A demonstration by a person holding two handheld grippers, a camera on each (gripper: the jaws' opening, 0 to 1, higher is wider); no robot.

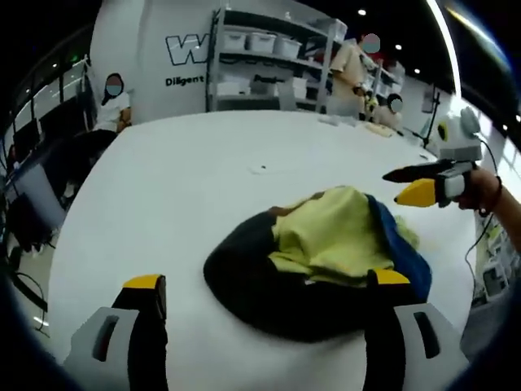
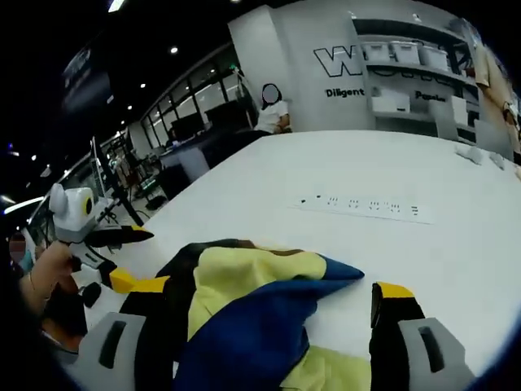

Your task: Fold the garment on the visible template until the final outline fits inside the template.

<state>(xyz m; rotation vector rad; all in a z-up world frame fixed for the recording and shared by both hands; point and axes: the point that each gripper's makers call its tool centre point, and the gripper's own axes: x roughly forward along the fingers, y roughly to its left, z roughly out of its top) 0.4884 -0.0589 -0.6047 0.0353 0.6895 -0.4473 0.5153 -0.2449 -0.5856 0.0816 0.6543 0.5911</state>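
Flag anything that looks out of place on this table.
The garment lies bunched in a crumpled heap of black, yellow and blue on the white table, not spread flat. No folding template outline is discernible around it.

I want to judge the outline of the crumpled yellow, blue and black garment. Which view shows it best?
The left gripper view: the whole crumpled yellow, blue and black garment lies bunched on the white table, nearly all its edge visible. The right gripper view shows the garment close up, cut off at the bottom.

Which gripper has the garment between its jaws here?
The right gripper: the crumpled garment lies between its open jaws. The left gripper has it only against one jaw.
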